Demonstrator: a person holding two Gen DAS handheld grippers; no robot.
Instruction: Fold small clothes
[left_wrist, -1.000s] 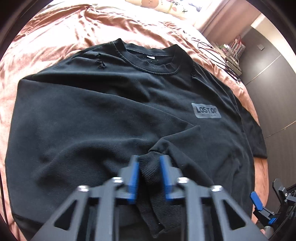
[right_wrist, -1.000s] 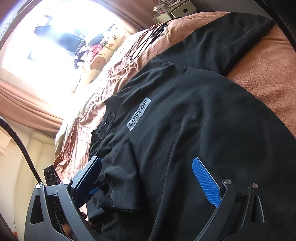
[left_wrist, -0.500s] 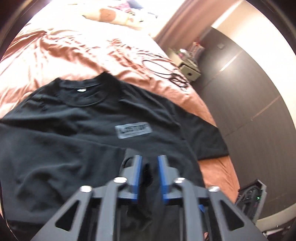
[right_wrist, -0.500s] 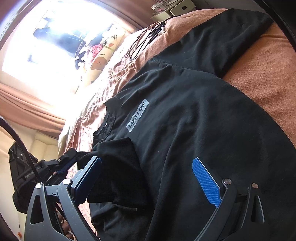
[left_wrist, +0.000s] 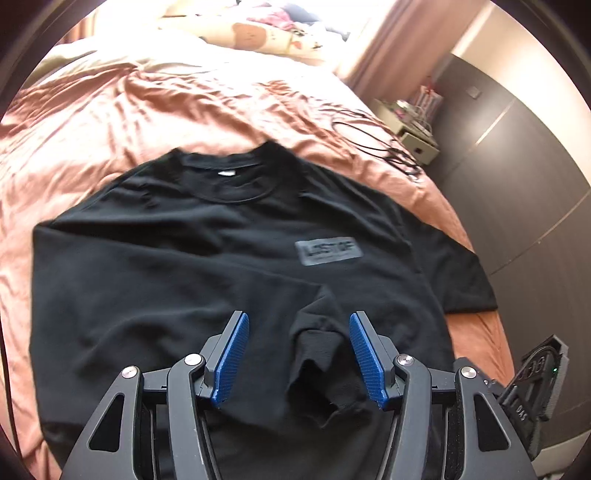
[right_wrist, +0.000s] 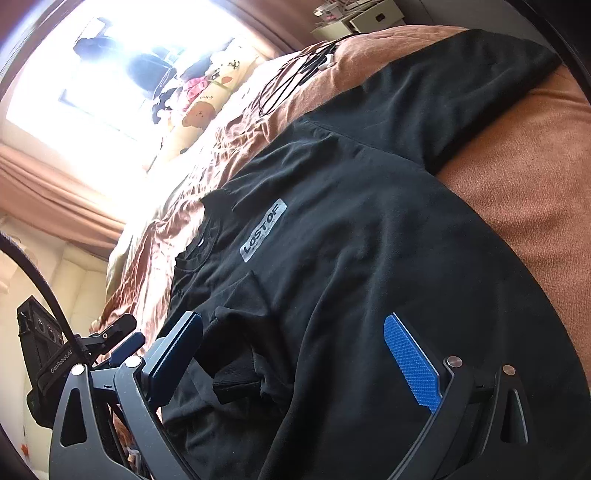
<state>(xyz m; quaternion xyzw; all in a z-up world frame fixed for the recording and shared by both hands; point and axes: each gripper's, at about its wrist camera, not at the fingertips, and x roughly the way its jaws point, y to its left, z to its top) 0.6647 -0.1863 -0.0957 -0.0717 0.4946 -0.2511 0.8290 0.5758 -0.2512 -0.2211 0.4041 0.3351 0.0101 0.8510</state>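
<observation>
Left claw (left_wrist: 299, 354) wide open, blue pads apart, nothing pinched; the folded-in sleeve (left_wrist: 321, 354) of the black shirt (left_wrist: 166, 280) lies bunched between and just below the fingers, not gripped as far as visible. Right claw (right_wrist: 291, 354) also wide open, hovering low over the shirt's lower body, its pads apart with cloth under them but no pinch. In the right wrist view the left claw's tool shows at the left edge, beside the shirt hem. Shirt lies flat, front up, on the bed (left_wrist: 110, 110), covered by a wrinkled pinkish-brown sheet. One sleeve is folded across the chest, ending near the middle; the other sleeve (left_wrist: 461, 280) is spread out flat toward the bed edge. Grey chest patch (left_wrist: 328, 251) with dark lettering sits past the folded sleeve, collar (left_wrist: 229, 181) farther on with a white tag inside. Beyond the collar, black cables (left_wrist: 384, 144) lie on the sheet near the far corner. A cartoon-print pillow (left_wrist: 266, 37) at the head of the bed, bright window (right_wrist: 110, 74) behind it. Small nightstand (left_wrist: 417, 144) beside the bed, dark wardrobe (left_wrist: 517, 166) doors next to that.
</observation>
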